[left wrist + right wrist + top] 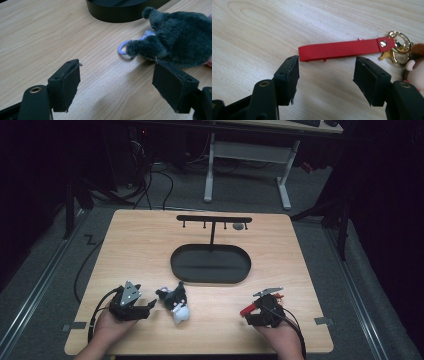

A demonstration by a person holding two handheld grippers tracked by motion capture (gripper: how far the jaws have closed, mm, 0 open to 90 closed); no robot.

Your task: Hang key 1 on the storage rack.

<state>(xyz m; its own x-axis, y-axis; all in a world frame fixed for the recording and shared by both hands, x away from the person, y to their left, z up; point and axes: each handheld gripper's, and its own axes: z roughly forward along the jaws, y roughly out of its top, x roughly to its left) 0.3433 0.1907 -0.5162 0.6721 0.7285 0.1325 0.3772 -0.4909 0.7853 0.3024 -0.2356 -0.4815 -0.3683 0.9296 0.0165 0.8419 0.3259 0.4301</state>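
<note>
Nearest the person, both hands rest at the front edge of the wooden table (125, 235). The left gripper (150, 306) has its jaws spread wide with nothing between them, aimed at a dark grey plush keychain (175, 304) lying just beside its tips. In the left gripper view the toy is fuzzy and soft, with a pale lilac clip (124, 47) looped at one end, and bare wood grain lies between the pads. The right gripper (325, 80) also stands open and empty, poised over a flat red strap (342, 49), smooth like leather or rubber, riveted to gold rings (400, 47) and what seems to be a small figure charm, mostly cut off at the frame edge.

This looks like the approach before a pick-up: neither keychain is gripped yet. The next move calls for lowering each gripper so the pads bracket something thin: the clip or plush body on the left, the strap on the right.

Farther off sits a black oval tray (210, 264), matte and shallow-walled, with a black T-shaped hanger stand (214, 220) rising from it, its small pegs probably the destination.
</note>
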